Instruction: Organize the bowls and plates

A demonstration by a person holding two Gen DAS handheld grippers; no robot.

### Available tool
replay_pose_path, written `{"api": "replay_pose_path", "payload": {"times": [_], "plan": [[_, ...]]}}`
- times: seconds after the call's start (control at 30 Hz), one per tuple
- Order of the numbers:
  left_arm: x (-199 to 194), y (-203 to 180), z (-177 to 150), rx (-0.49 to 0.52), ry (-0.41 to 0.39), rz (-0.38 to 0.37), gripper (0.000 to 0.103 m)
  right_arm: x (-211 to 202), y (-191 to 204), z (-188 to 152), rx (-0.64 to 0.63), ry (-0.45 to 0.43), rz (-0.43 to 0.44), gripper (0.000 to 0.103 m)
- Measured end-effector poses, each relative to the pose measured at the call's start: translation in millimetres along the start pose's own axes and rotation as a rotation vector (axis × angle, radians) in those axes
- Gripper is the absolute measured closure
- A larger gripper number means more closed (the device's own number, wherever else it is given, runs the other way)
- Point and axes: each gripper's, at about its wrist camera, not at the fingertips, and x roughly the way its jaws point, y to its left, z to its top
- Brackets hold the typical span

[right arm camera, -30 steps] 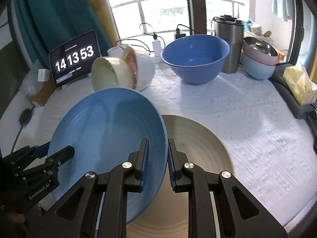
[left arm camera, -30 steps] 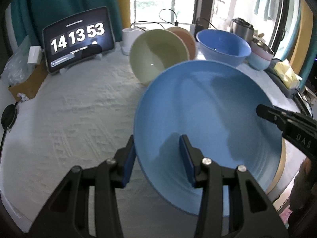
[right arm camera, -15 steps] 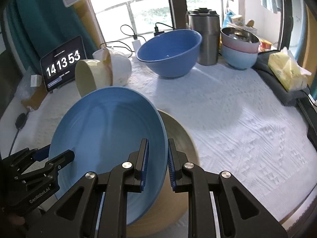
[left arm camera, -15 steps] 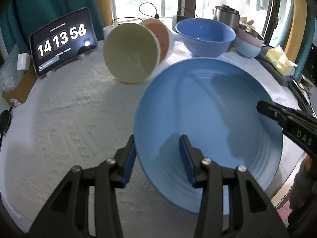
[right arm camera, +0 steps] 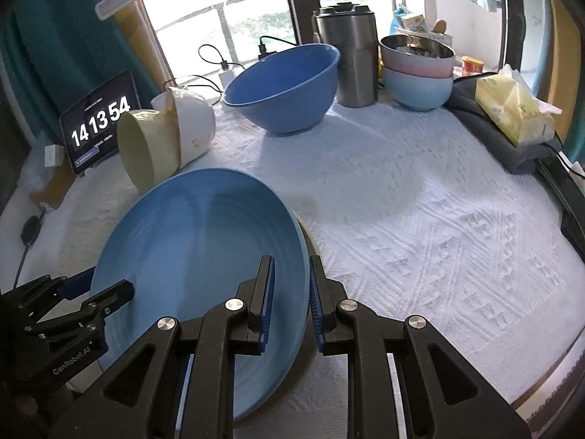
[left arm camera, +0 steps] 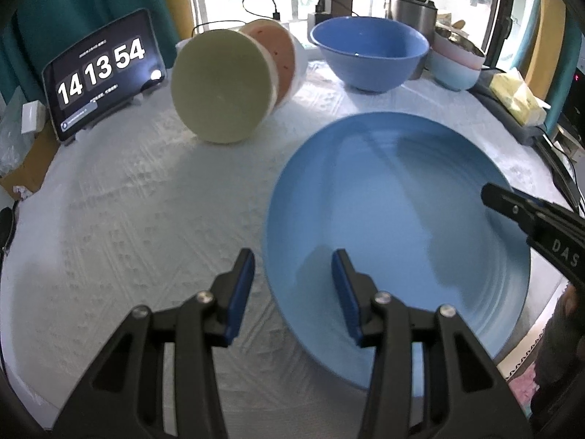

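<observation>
Blue plate (right arm camera: 197, 256) ~stacked on beige plate (right arm camera: 310, 245) nr table's front edge: right gripper (right arm camera: 290, 303) clamps rim, left gripper (left arm camera: 290, 294) fingers apart astride rim; tipped bowls (left arm camera: 223, 87) at back edge unsorted.

Black hand-held gripper (left arm camera: 292, 274); blue pads (left arm camera: 239, 292); silver screws.

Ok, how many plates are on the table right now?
2. A blue plate in front, its rim held by the right gripper, and a beige plate showing only as an edge beneath it. More could be hidden underneath.
</observation>
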Motion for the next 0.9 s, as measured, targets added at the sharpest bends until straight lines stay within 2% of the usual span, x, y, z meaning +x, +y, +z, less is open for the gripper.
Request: {"api": "replay_pose_path", "payload": {"times": [0.23,0.47,0.57,0.77,0.9], "plan": [[-1,5,1,-0.017,-0.003,0.016,0.057,0,1,1,0.007,0.005,0.004,0.082],[-5,8,1,-0.027,-0.017,0.021,0.057,-4,6,2,0.0,-0.003,0.011,0.067],[-6,9,1,-0.03,-0.02,0.02,0.057,-8,5,2,0.002,-0.018,-0.018,0.06],[-10,12,2,-0.04,-0.032,0.016,0.057,-14,3,3,0.005,-0.041,-0.029,0.059],[-18,19,6,-0.074,-0.067,-0.005,0.057,-20,5,5,-0.008,-0.057,-0.05,0.059]]}}
